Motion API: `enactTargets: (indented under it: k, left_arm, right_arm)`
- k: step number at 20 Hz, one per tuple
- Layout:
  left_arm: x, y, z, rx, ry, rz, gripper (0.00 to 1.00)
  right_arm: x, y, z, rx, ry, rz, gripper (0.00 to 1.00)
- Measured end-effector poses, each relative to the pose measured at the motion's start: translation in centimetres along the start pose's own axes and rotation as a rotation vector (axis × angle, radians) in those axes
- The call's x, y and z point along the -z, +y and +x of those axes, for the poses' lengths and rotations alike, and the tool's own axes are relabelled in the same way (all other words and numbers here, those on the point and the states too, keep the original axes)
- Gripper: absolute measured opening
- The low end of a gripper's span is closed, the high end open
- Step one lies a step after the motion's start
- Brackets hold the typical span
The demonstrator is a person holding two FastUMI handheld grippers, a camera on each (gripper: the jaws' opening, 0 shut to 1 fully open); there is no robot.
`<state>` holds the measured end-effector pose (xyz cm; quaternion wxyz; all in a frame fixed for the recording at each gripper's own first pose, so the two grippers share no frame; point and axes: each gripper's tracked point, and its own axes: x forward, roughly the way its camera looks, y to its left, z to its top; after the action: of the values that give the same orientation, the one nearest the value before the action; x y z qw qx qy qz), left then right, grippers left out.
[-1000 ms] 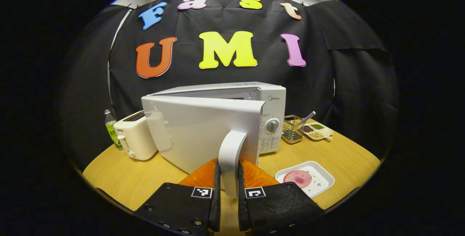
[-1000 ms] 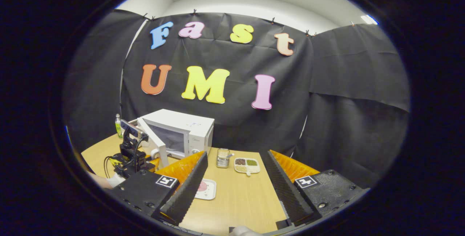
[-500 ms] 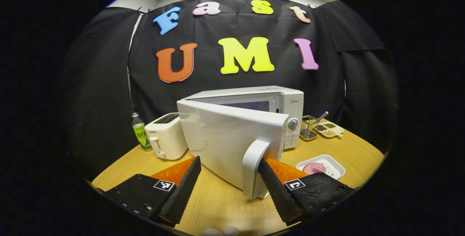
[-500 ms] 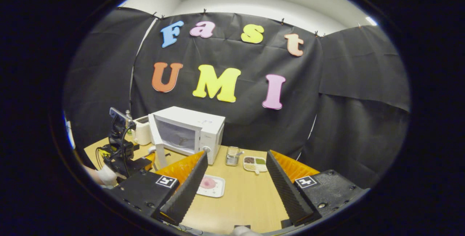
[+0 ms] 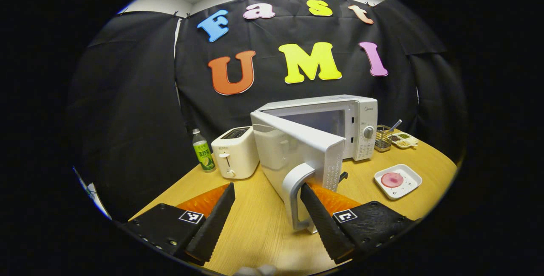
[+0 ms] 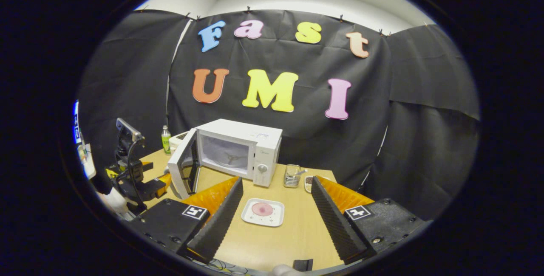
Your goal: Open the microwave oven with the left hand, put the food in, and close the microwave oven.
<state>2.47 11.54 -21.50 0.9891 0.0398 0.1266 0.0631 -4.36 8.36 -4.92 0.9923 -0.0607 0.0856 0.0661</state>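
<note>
Door (image 5: pixel 297 148) swung wide, left tool (image 5: pixel 267 208) spread beside handle (image 5: pixel 295 191). Next: closing right tool (image 6: pixel 276 212), now agape, on plate (image 6: pixel 262 212).

Glossy white plastic microwave (image 5: pixel 323 140), matt wood-grain table (image 5: pixel 259 229), wire metal basket (image 6: pixel 291 176), perhaps chromed.

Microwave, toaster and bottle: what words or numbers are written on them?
Microwave: a small logo at the top of its control panel, too blurred to read.
Microwave control panel: tiny marks around the knob, too small to read.
Toaster: small print on its front, too small to read.
Bottle: a green label, too small to read.
</note>
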Motion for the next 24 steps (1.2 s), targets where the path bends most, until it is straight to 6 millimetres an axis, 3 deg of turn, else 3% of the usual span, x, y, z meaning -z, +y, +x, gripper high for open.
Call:
enactTargets:
  k: [5, 9, 12, 13, 15, 18, 19, 22, 23, 24]
  left_arm:
    - [0.6, 4.4, -1.5, -0.058, -0.001, 0.029, 0.95]
    - [1.7, 8.9, -2.2, -0.152, 0.032, 0.007, 0.95]
    - [2.2, 11.5, -3.1, -0.209, 0.060, -0.007, 0.95]
    - [2.5, 12.0, -3.6, -0.224, 0.067, -0.005, 0.95]
    - [2.7, 12.5, -4.7, -0.250, 0.081, -0.001, 0.95]
    - [2.4, 11.2, -6.7, -0.265, 0.086, -0.012, 0.95]
    - [2.1, 10.3, -7.3, -0.263, 0.085, -0.017, 0.95]
    - [0.1, 6.5, -8.8, -0.244, 0.064, -0.035, 0.95]
    - [-0.8, 5.0, -9.4, -0.232, 0.051, -0.046, 0.95]
    - [-1.9, 3.6, -9.8, -0.222, 0.037, -0.056, 0.95]
  right_arm:
    - [0.4, 0.8, 0.4, -0.027, 0.005, -0.010, 0.96]
    - [1.3, 0.3, 1.2, -0.036, 0.020, -0.004, 1.00]
    - [2.4, -0.3, 2.5, -0.045, 0.033, -0.002, 1.00]
    - [2.8, -0.5, 3.2, -0.049, 0.042, 0.001, 0.96]
    - [4.3, -1.2, 4.8, -0.059, 0.067, 0.012, 1.00]
    - [7.7, -2.2, 7.9, -0.092, 0.138, 0.043, 0.96]
    - [9.2, -2.5, 9.2, -0.112, 0.172, 0.053, 1.00]
    - [14.7, -3.4, 13.1, -0.171, 0.304, 0.087, 1.00]
    - [16.7, -3.8, 14.3, -0.185, 0.361, 0.102, 0.94]
    - [18.7, -4.1, 15.6, -0.202, 0.412, 0.122, 0.99]
